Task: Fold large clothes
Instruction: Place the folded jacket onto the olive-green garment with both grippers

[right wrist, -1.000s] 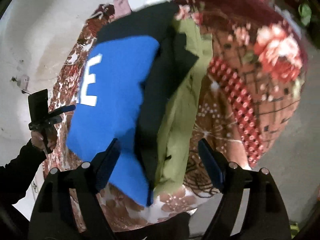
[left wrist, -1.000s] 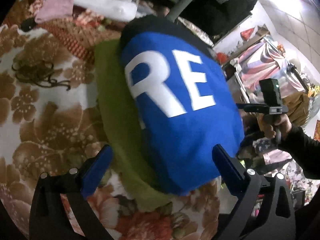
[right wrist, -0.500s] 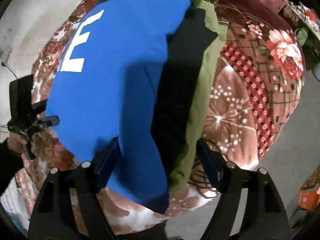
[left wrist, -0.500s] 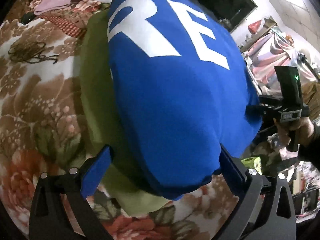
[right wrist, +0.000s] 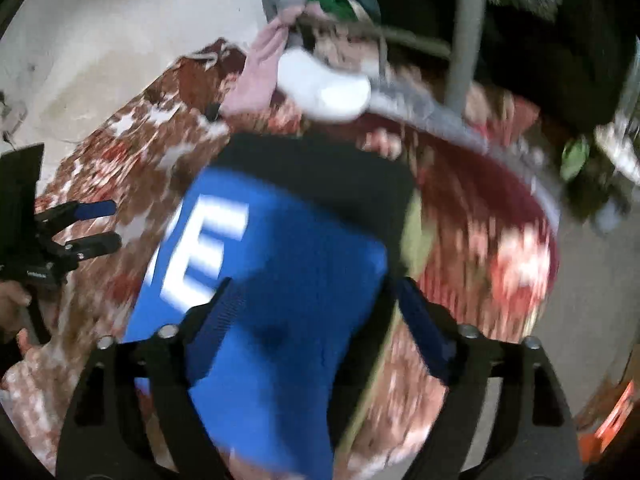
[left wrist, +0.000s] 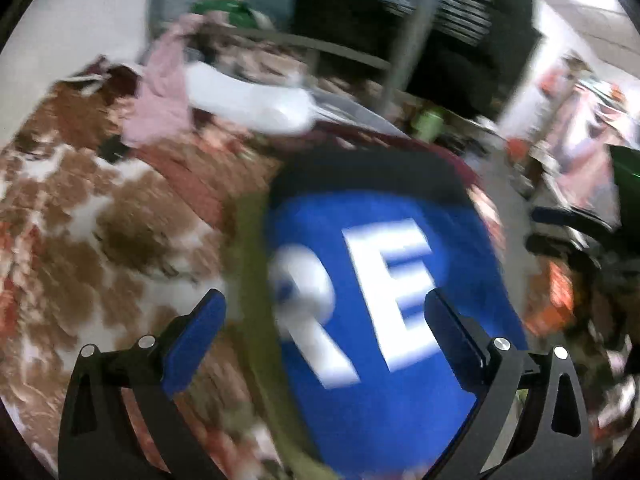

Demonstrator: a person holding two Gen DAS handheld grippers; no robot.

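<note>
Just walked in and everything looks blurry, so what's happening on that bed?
A person is folding clothes with a handheld gripper in each hand. A folded blue garment with white letters lies on black and olive-green clothes on the floral blanket. Both the left gripper and right gripper are open above the stack, gripping nothing.

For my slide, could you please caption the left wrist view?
Open left gripper over a folded blue garment on a floral blanket.

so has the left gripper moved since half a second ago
Yes. The left gripper has pulled back: the folded blue garment with white letters looks smaller and the white pillow has come into view.
</note>
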